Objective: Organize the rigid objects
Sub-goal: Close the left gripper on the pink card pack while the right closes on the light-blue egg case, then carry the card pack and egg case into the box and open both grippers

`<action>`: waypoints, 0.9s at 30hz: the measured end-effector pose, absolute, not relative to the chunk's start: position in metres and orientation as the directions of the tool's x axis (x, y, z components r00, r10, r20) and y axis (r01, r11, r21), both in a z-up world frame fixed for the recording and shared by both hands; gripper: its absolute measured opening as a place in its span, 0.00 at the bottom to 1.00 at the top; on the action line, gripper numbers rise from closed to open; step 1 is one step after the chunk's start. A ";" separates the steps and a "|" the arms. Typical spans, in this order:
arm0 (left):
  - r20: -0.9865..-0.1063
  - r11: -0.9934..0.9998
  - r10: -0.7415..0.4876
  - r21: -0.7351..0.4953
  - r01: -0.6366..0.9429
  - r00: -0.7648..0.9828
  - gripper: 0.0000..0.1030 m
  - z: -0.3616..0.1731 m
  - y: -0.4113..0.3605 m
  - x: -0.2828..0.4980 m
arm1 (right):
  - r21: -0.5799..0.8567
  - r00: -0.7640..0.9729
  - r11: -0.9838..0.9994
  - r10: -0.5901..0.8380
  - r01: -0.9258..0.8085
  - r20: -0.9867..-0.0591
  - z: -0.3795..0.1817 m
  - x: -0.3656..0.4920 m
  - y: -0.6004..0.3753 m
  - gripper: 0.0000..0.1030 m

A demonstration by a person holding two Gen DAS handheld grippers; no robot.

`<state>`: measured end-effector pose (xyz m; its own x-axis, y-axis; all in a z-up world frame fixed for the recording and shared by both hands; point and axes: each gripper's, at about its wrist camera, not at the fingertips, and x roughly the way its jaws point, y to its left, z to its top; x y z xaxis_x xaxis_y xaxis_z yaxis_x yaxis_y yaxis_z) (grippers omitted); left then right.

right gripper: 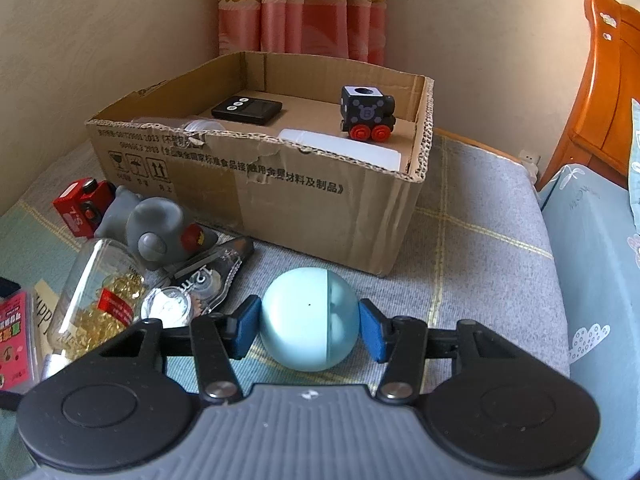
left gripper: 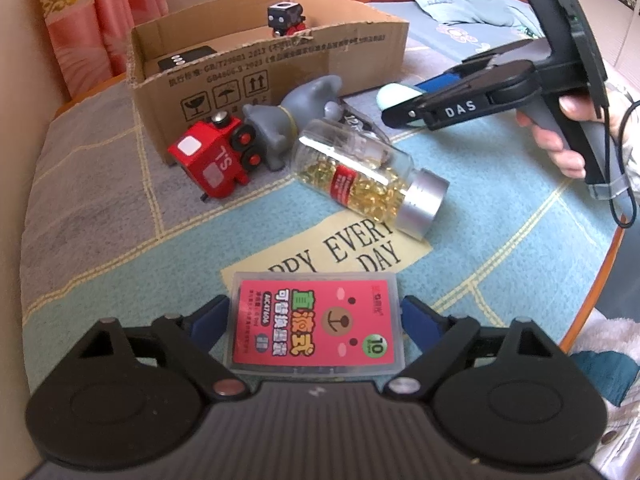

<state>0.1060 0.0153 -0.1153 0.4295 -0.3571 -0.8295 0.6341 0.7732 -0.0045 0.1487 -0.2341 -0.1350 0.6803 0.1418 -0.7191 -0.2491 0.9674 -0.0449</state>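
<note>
**A:** Pink curtains hang behind a counter covered by a patchwork cloth [left gripper: 100, 208], with the cardboard box [right gripper: 320, 208] at its far edge, against the wall. How much is sorted?

**B:** Some of it, I'd judge. Inside the box sit a black toy wagon [right gripper: 366, 114], a flat black device [right gripper: 247, 109] and a white container [right gripper: 344, 150]. Loose outside, along its front wall, are a red toy train [left gripper: 212, 158], a grey elephant figure [left gripper: 288, 120], a correction tape [right gripper: 212, 276] and a jar of gold capsules [left gripper: 360, 176], lying on its side nearer the middle.

**A:** And the tools?

**B:** The right tool [right gripper: 308, 328] has its blue pads against both sides of a pale blue egg-shaped capsule [right gripper: 308, 320], in front of the box; that looks like a grip. Whether it is off the cloth yet I cannot tell.

**A:** The left?

**B:** The left tool [left gripper: 316, 320] stands wide, straddling a pink card pack [left gripper: 316, 328] near the counter's front edge; the pads look just clear of it.

**A:** So what remains?

**B:** Probably boxing those two, then the four loose things
</note>
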 end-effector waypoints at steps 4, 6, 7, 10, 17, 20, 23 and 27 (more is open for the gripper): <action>-0.828 0.774 -0.355 -0.001 0.633 0.433 0.88 -0.110 0.016 0.105 | -0.049 0.676 0.961 0.154 -0.271 -0.721 -0.129 0.144 -0.236 0.56; -0.827 0.773 -0.354 0.005 0.635 0.437 0.88 -0.107 0.016 0.105 | -0.053 0.672 0.958 0.159 -0.284 -0.723 -0.127 0.142 -0.236 0.56; -0.826 0.772 -0.353 0.008 0.636 0.440 0.88 -0.105 0.016 0.104 | -0.057 0.669 0.955 0.161 -0.292 -0.725 -0.126 0.140 -0.236 0.56; -0.822 0.773 -0.356 0.009 0.635 0.445 0.88 -0.099 0.017 0.104 | -0.060 0.663 0.950 0.168 -0.308 -0.730 -0.121 0.138 -0.237 0.56; -0.798 0.783 -0.371 0.005 0.622 0.474 0.88 -0.075 0.019 0.108 | -0.075 0.666 0.932 0.195 -0.354 -0.720 -0.105 0.128 -0.237 0.56; -0.779 0.787 -0.378 0.014 0.617 0.500 0.88 -0.060 0.017 0.112 | -0.088 0.667 0.921 0.206 -0.379 -0.716 -0.095 0.126 -0.236 0.56; -0.753 0.784 -0.394 0.025 0.620 0.528 0.88 -0.044 0.013 0.122 | -0.087 0.668 0.910 0.231 -0.407 -0.708 -0.081 0.122 -0.234 0.56; -0.714 0.777 -0.404 0.062 0.626 0.572 0.88 -0.021 0.004 0.140 | -0.059 0.673 0.900 0.278 -0.432 -0.686 -0.059 0.125 -0.235 0.56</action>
